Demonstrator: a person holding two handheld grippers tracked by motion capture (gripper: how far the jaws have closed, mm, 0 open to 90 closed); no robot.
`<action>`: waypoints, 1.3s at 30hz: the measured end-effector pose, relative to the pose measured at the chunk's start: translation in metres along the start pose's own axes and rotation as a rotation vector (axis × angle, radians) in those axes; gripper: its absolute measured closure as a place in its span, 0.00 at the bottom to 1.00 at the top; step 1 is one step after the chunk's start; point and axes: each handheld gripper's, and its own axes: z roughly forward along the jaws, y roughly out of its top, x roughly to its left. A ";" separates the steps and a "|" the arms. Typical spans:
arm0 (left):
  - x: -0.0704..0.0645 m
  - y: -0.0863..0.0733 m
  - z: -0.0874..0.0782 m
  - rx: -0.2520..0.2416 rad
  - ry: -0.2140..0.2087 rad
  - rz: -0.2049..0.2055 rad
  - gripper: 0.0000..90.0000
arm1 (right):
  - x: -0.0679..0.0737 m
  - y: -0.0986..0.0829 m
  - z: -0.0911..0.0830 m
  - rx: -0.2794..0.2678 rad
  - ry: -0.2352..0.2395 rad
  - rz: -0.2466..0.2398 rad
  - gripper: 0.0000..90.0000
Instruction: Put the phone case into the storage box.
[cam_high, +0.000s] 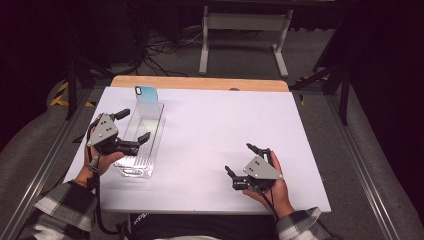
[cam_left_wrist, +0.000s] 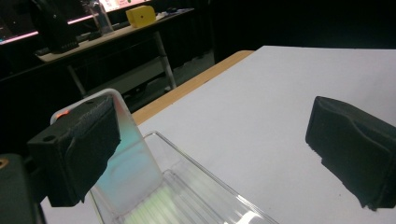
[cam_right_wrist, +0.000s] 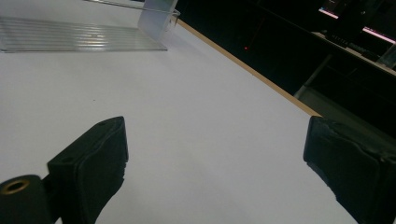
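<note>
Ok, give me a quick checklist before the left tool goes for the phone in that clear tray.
1. Left tool jaws open: ok.
2. Left tool over the clear tray: ok.
3. Phone leaning at the tray's far end, nothing gripping it: ok.
4. Right tool open, apart from the tray, above the white tabletop: ok.
5. Phone lined up between the left tool's jaws: not ok, it sits behind one jaw.
6. Tray steady: cannot tell.

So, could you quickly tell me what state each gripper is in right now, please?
Left gripper: open, holding nothing, jaws spread over the clear tray.
Right gripper: open, holding nothing, above the bare white table.
</note>
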 end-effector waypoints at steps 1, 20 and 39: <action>-0.001 0.000 0.000 -0.007 0.002 0.004 0.04 | 0.000 0.000 0.000 -0.002 0.000 0.001 0.08; -0.017 0.004 -0.006 -0.029 -0.023 0.023 0.04 | -0.001 0.000 -0.001 -0.002 0.000 0.003 0.08; -0.039 0.005 -0.010 -0.054 -0.044 0.031 0.04 | -0.002 0.003 -0.004 -0.017 0.004 0.008 0.08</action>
